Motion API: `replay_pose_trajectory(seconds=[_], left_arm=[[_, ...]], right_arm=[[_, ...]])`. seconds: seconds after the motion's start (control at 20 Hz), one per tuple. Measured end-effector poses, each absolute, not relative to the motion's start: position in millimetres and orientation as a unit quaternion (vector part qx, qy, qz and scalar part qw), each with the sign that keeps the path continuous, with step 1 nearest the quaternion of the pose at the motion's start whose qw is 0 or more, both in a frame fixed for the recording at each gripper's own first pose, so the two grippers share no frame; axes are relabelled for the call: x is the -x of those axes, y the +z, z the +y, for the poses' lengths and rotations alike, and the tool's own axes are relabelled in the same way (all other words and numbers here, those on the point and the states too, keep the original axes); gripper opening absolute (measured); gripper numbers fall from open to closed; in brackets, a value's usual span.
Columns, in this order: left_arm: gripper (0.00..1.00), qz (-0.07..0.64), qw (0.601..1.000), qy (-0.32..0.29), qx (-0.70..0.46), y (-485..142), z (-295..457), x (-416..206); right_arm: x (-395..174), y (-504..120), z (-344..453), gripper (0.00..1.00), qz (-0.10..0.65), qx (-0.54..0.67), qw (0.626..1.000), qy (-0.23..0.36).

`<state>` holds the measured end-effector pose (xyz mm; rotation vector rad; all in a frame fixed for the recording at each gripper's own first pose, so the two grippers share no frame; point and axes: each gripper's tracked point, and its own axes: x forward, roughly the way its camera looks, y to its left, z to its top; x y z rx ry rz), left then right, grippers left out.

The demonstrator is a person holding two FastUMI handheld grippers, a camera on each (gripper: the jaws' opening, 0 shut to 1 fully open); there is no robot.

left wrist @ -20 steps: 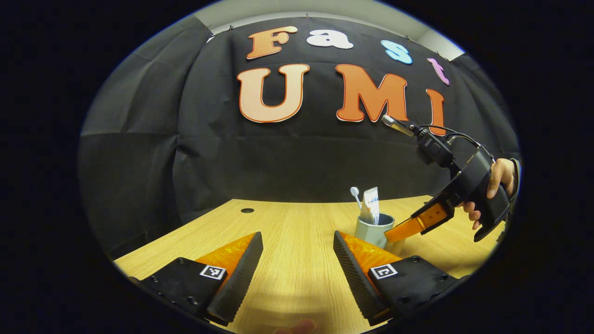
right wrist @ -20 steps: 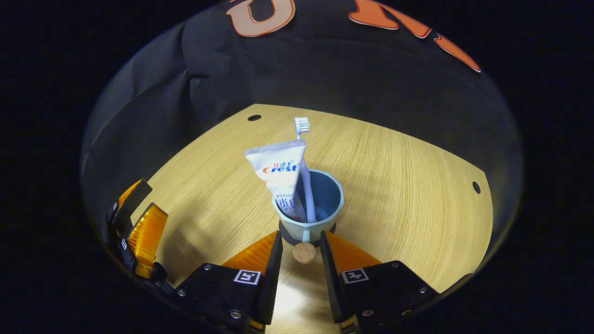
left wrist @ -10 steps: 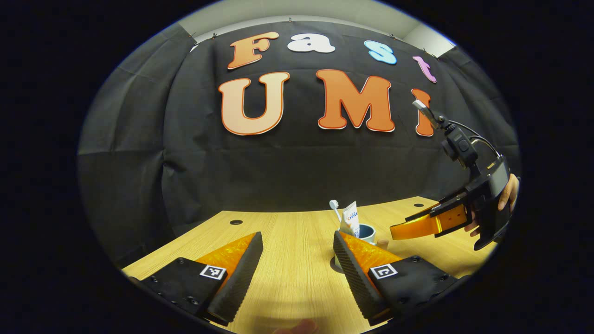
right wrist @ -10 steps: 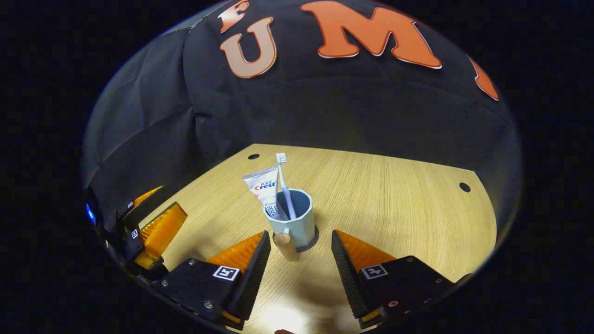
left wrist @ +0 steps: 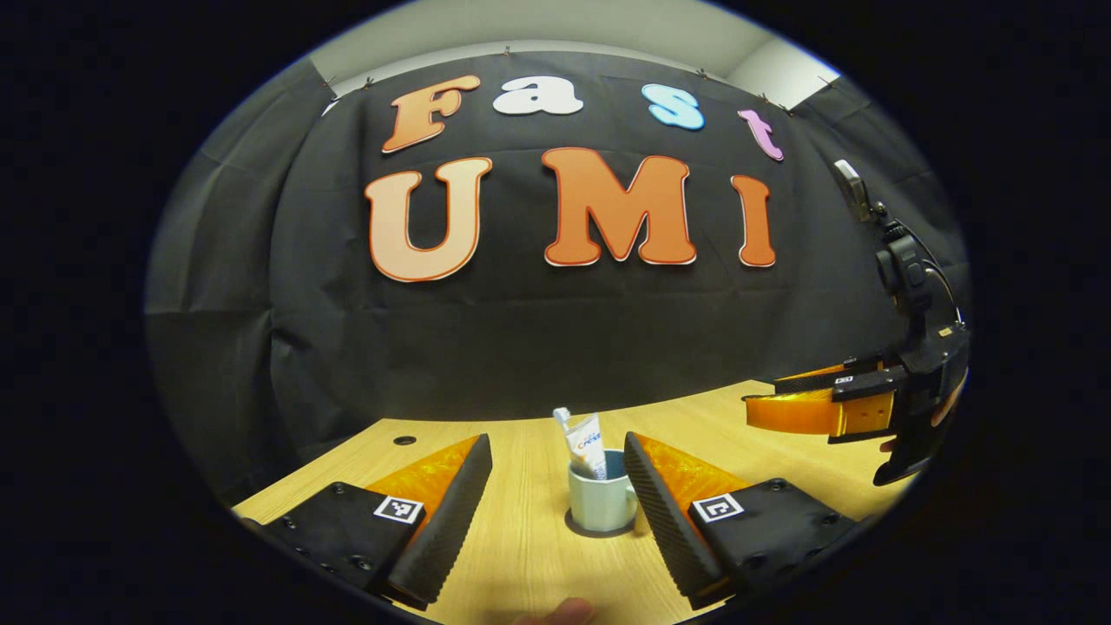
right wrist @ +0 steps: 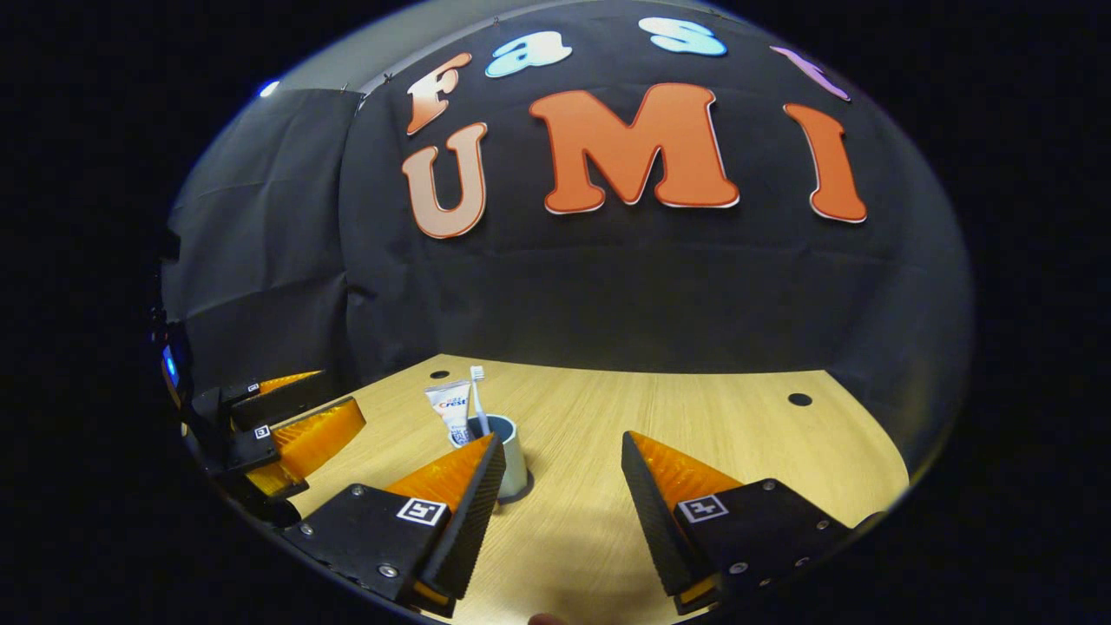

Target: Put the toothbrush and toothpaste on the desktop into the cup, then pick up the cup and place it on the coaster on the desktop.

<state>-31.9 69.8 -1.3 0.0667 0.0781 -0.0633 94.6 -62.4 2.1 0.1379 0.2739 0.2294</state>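
Dim booth, sharp focus, fisheye-bent edges.

Right hand-held gripper [right wrist: 555, 482] has let go of the pale blue ceramic cup's [left wrist: 601, 503] wooden-knobbed handle, jaws spread wide, and pulled back and up, off to the cup's right. Cup with white toothbrush [left wrist: 562, 419] and white toothpaste tube [left wrist: 587, 444] now stands free on dark round coaster [left wrist: 599, 529]. Left hand-held gripper [left wrist: 555, 482] has swung right; cup now between its fingers, untouched.
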Motion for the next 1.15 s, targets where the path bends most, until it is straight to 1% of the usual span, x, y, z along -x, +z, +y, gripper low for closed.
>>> replay_pose_trajectory(seconds=[0.25,0.3,0.45,0.5,0.6,0.65,0.7,0.85,1.15], left_arm=[[0.97,0.025,0.998,-0.039,-0.042,10.3,42.2,34.0],[0.95,0.022,0.998,-0.039,-0.043,12.5,38.0,34.9],[0.99,0.015,0.998,-0.038,-0.047,15.9,27.4,36.2],[0.97,0.012,0.998,-0.036,-0.048,17.6,25.7,37.5],[0.98,0.006,0.998,-0.030,-0.046,20.8,25.2,36.7],[0.95,0.003,0.999,-0.028,-0.044,21.7,23.8,36.8],[0.99,0.001,0.999,-0.026,-0.043,21.6,23.6,39.1],[1.00,-0.007,0.999,-0.015,-0.046,25.7,27.4,40.6],[1.00,-0.026,0.998,0.004,-0.048,35.8,41.0,43.7]], right_arm=[[-82.5,0.1,-101.8,0.81,0.106,-0.053,0.990,0.077],[-80.9,-1.3,-107.5,0.81,0.101,-0.051,0.991,0.072],[-72.3,2.9,-121.9,0.82,0.081,-0.041,0.994,0.062],[-69.1,4.6,-125.0,0.82,0.073,-0.035,0.995,0.059],[-64.6,9.7,-129.5,0.81,0.055,-0.021,0.997,0.055],[-64.6,9.3,-128.8,0.81,0.049,-0.014,0.997,0.054],[-63.7,9.7,-128.6,0.81,0.044,-0.008,0.998,0.052],[-62.3,9.0,-130.0,0.82,0.036,0.008,0.998,0.047],[-62.5,8.7,-127.9,0.82,0.031,0.002,0.998,0.051]])
